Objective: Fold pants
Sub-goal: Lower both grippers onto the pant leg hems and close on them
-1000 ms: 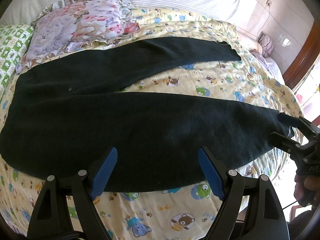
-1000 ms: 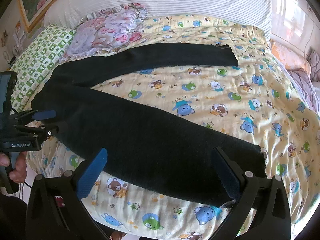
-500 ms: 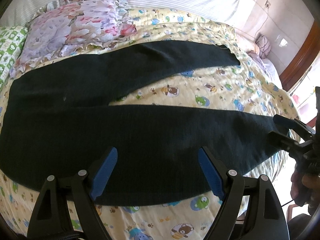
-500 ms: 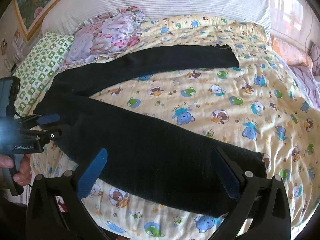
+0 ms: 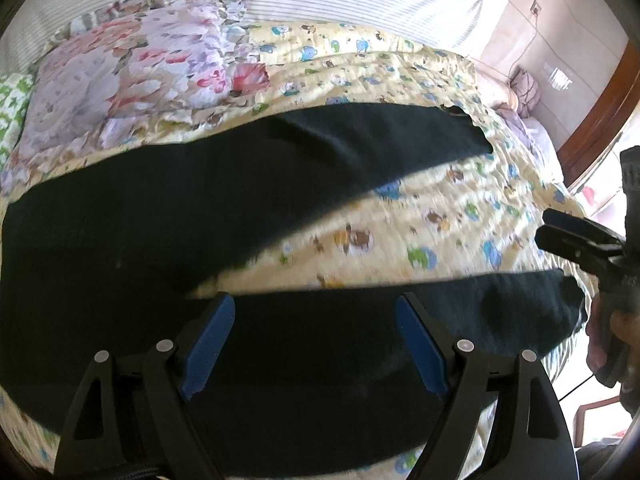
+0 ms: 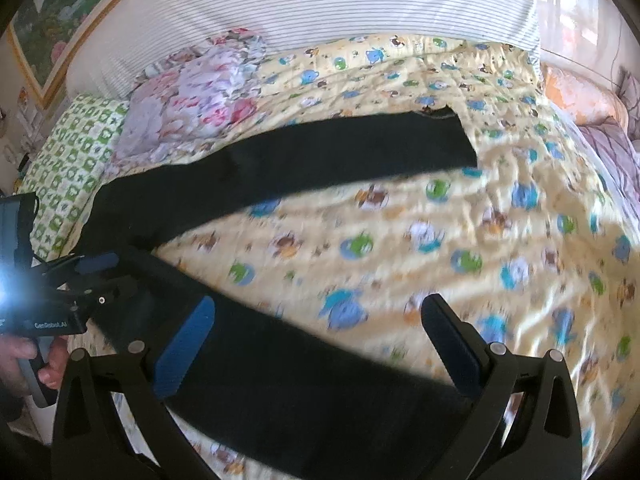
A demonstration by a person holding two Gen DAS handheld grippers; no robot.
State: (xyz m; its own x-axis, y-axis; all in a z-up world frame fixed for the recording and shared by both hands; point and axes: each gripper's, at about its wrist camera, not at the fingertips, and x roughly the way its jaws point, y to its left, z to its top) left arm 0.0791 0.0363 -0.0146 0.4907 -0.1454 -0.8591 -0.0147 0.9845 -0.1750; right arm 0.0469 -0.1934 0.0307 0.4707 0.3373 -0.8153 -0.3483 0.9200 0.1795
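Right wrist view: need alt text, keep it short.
Black pants lie spread on a yellow cartoon-print quilt, legs splayed in a V. The right hand-held gripper hangs open over the near leg, and the left hand-held gripper is at the waist end on the left. A floral pillow lies behind; the image is motion-blurred.

This is a bedroom in a home. A bed [image 6: 500, 216] fills most of both views, covered by a yellow quilt [image 6: 400, 240] printed with cartoon bears. At the head of the bed runs a padded, white striped headboard [image 6: 320, 8]. Against it lie a floral pillow [image 5: 120, 92] and, beside that, a green-and-white patterned pillow [image 6: 72, 168]. Above the headboard hangs a framed landscape picture [image 6: 60, 12]. On the far side of the bed, a wall socket [image 5: 535, 8] with a trailing cord sits on a tiled wall.
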